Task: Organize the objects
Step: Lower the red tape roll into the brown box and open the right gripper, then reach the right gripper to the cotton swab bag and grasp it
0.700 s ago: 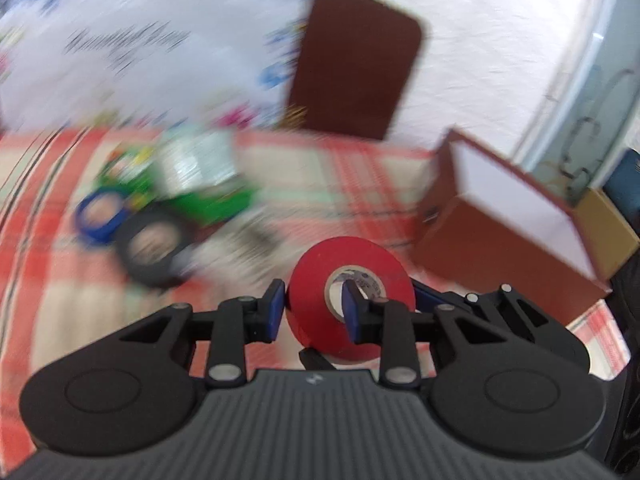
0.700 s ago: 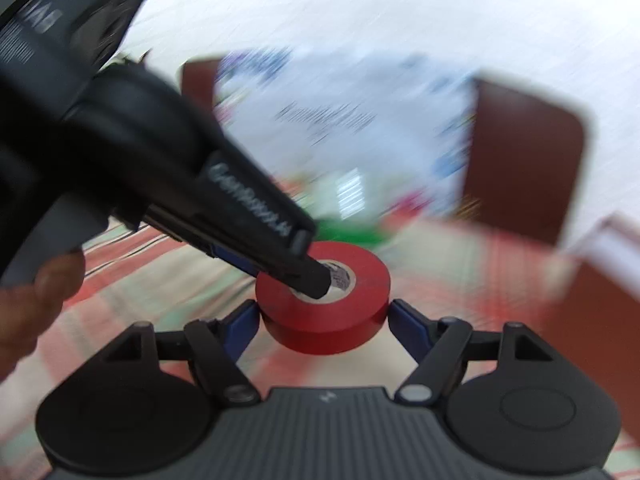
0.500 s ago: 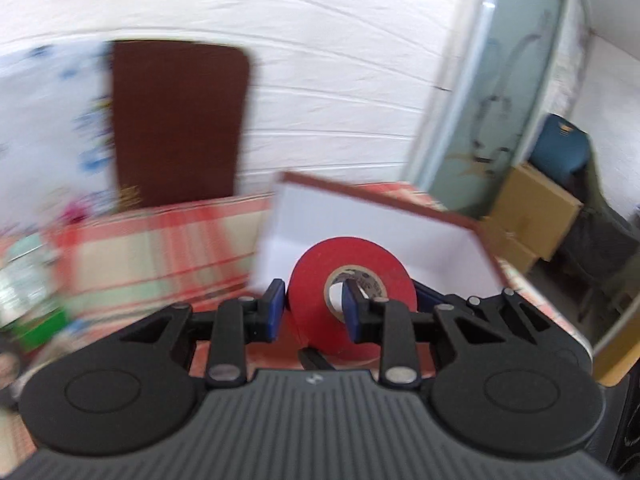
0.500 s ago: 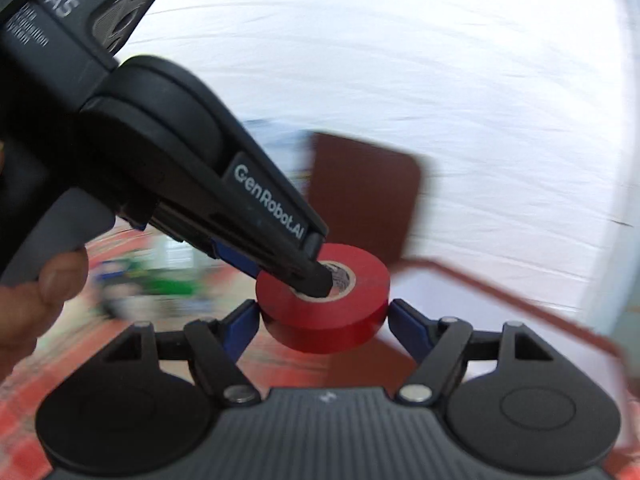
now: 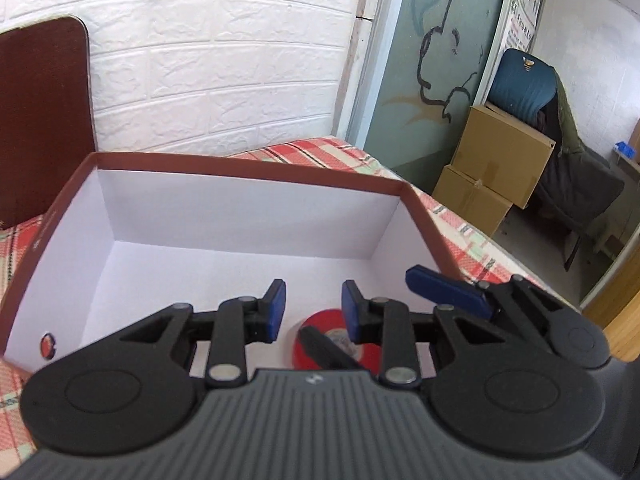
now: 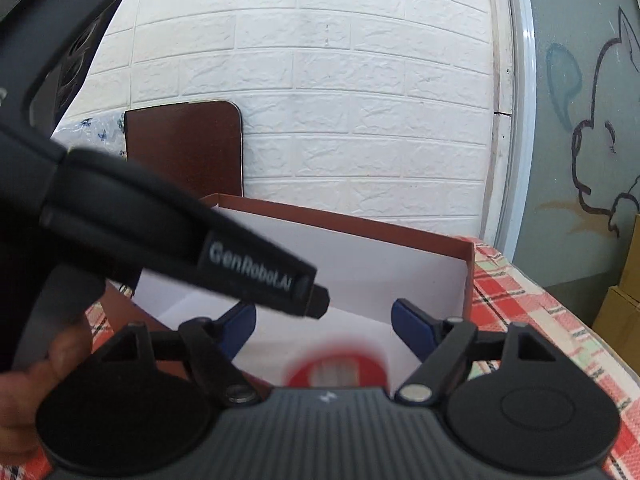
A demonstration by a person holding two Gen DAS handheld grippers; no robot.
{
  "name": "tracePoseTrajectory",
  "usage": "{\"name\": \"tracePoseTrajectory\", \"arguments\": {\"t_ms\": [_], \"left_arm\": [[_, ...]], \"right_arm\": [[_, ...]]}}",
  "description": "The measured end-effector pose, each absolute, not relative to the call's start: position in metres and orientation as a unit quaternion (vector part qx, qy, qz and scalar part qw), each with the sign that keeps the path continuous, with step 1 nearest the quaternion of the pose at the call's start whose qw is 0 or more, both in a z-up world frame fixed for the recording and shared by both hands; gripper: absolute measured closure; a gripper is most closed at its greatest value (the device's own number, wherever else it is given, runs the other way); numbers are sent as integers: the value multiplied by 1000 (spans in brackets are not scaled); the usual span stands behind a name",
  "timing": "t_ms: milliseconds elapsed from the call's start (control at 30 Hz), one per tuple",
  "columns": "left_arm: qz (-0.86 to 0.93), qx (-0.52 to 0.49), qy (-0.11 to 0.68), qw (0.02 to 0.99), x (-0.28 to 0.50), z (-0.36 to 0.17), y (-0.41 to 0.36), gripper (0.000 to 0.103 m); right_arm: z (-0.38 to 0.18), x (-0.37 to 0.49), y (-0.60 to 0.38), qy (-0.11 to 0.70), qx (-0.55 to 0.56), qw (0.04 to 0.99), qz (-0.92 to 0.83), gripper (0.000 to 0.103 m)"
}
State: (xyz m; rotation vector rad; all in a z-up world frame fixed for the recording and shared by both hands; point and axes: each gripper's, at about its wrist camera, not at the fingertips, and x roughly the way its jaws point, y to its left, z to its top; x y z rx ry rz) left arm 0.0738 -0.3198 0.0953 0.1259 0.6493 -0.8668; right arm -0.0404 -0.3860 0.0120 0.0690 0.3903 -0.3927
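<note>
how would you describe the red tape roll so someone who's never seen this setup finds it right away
Start at the open box with a brown rim and white inside, sitting on the red plaid tablecloth by the white brick wall. Look at its floor near the front edge: the red tape roll is there, the only object visible inside.

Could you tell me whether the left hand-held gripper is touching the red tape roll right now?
Apart. In the left wrist view, the left hand-held gripper stands open, its blue pads spread, and the red tape roll sits below them in the box, gripped by neither pad.
</note>
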Motion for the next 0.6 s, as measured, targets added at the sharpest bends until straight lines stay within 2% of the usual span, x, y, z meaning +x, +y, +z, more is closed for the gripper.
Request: {"name": "tracePoseTrajectory", "arguments": {"t_ms": [133,333,400,500,600], "left_arm": [[-412,43,283,865,64,115,-291,69],[-396,28,229,889,33,126,-203,68],[-375,33,234,896,29,115,-172,68],[-315,30,282,906,38,84,-120,68],[-229,25,326,917,54,51,-61,69]], "right_arm": [[17,-55,-374,168,46,966,-191,35],[18,-87,-313,115,20,982,-150,36],[15,-77,-295,127,19,984,-123,36],[3,-58,-262,176,33,982,-64,41],[-13,-32,-232,228,35,973,-14,43]]}}
